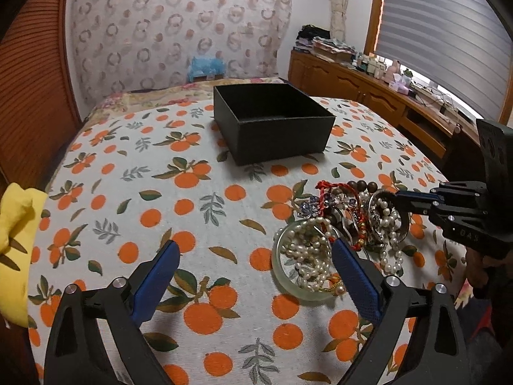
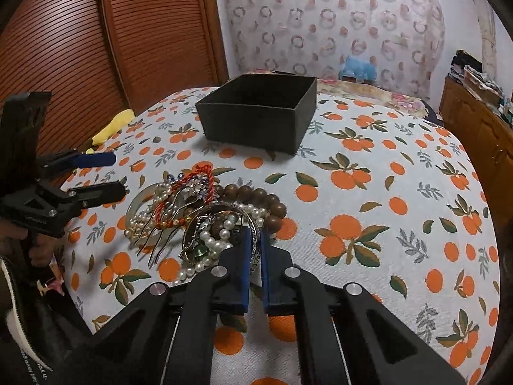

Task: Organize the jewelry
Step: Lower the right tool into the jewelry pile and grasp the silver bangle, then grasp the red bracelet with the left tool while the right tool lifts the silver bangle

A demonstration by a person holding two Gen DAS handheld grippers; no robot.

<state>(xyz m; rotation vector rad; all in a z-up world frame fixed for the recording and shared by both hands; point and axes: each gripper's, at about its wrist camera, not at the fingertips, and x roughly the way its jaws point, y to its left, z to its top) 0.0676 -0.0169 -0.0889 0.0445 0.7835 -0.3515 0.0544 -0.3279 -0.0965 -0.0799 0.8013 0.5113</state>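
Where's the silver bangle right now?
Right wrist view: silver bangle is pinched in the right gripper, at the jewelry pile's right edge beside the wooden beads.

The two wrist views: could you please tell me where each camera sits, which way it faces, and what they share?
Left wrist: on the left gripper, looking down over its open jaws at the orange-print cloth and the pale green bangle; the right gripper enters from the right.
Right wrist: on the right gripper, jaws shut on a silver bangle in the jewelry pile; the left gripper and a hand show at left.
Shared: the pile, the black box beyond it, and the yellow cloth.
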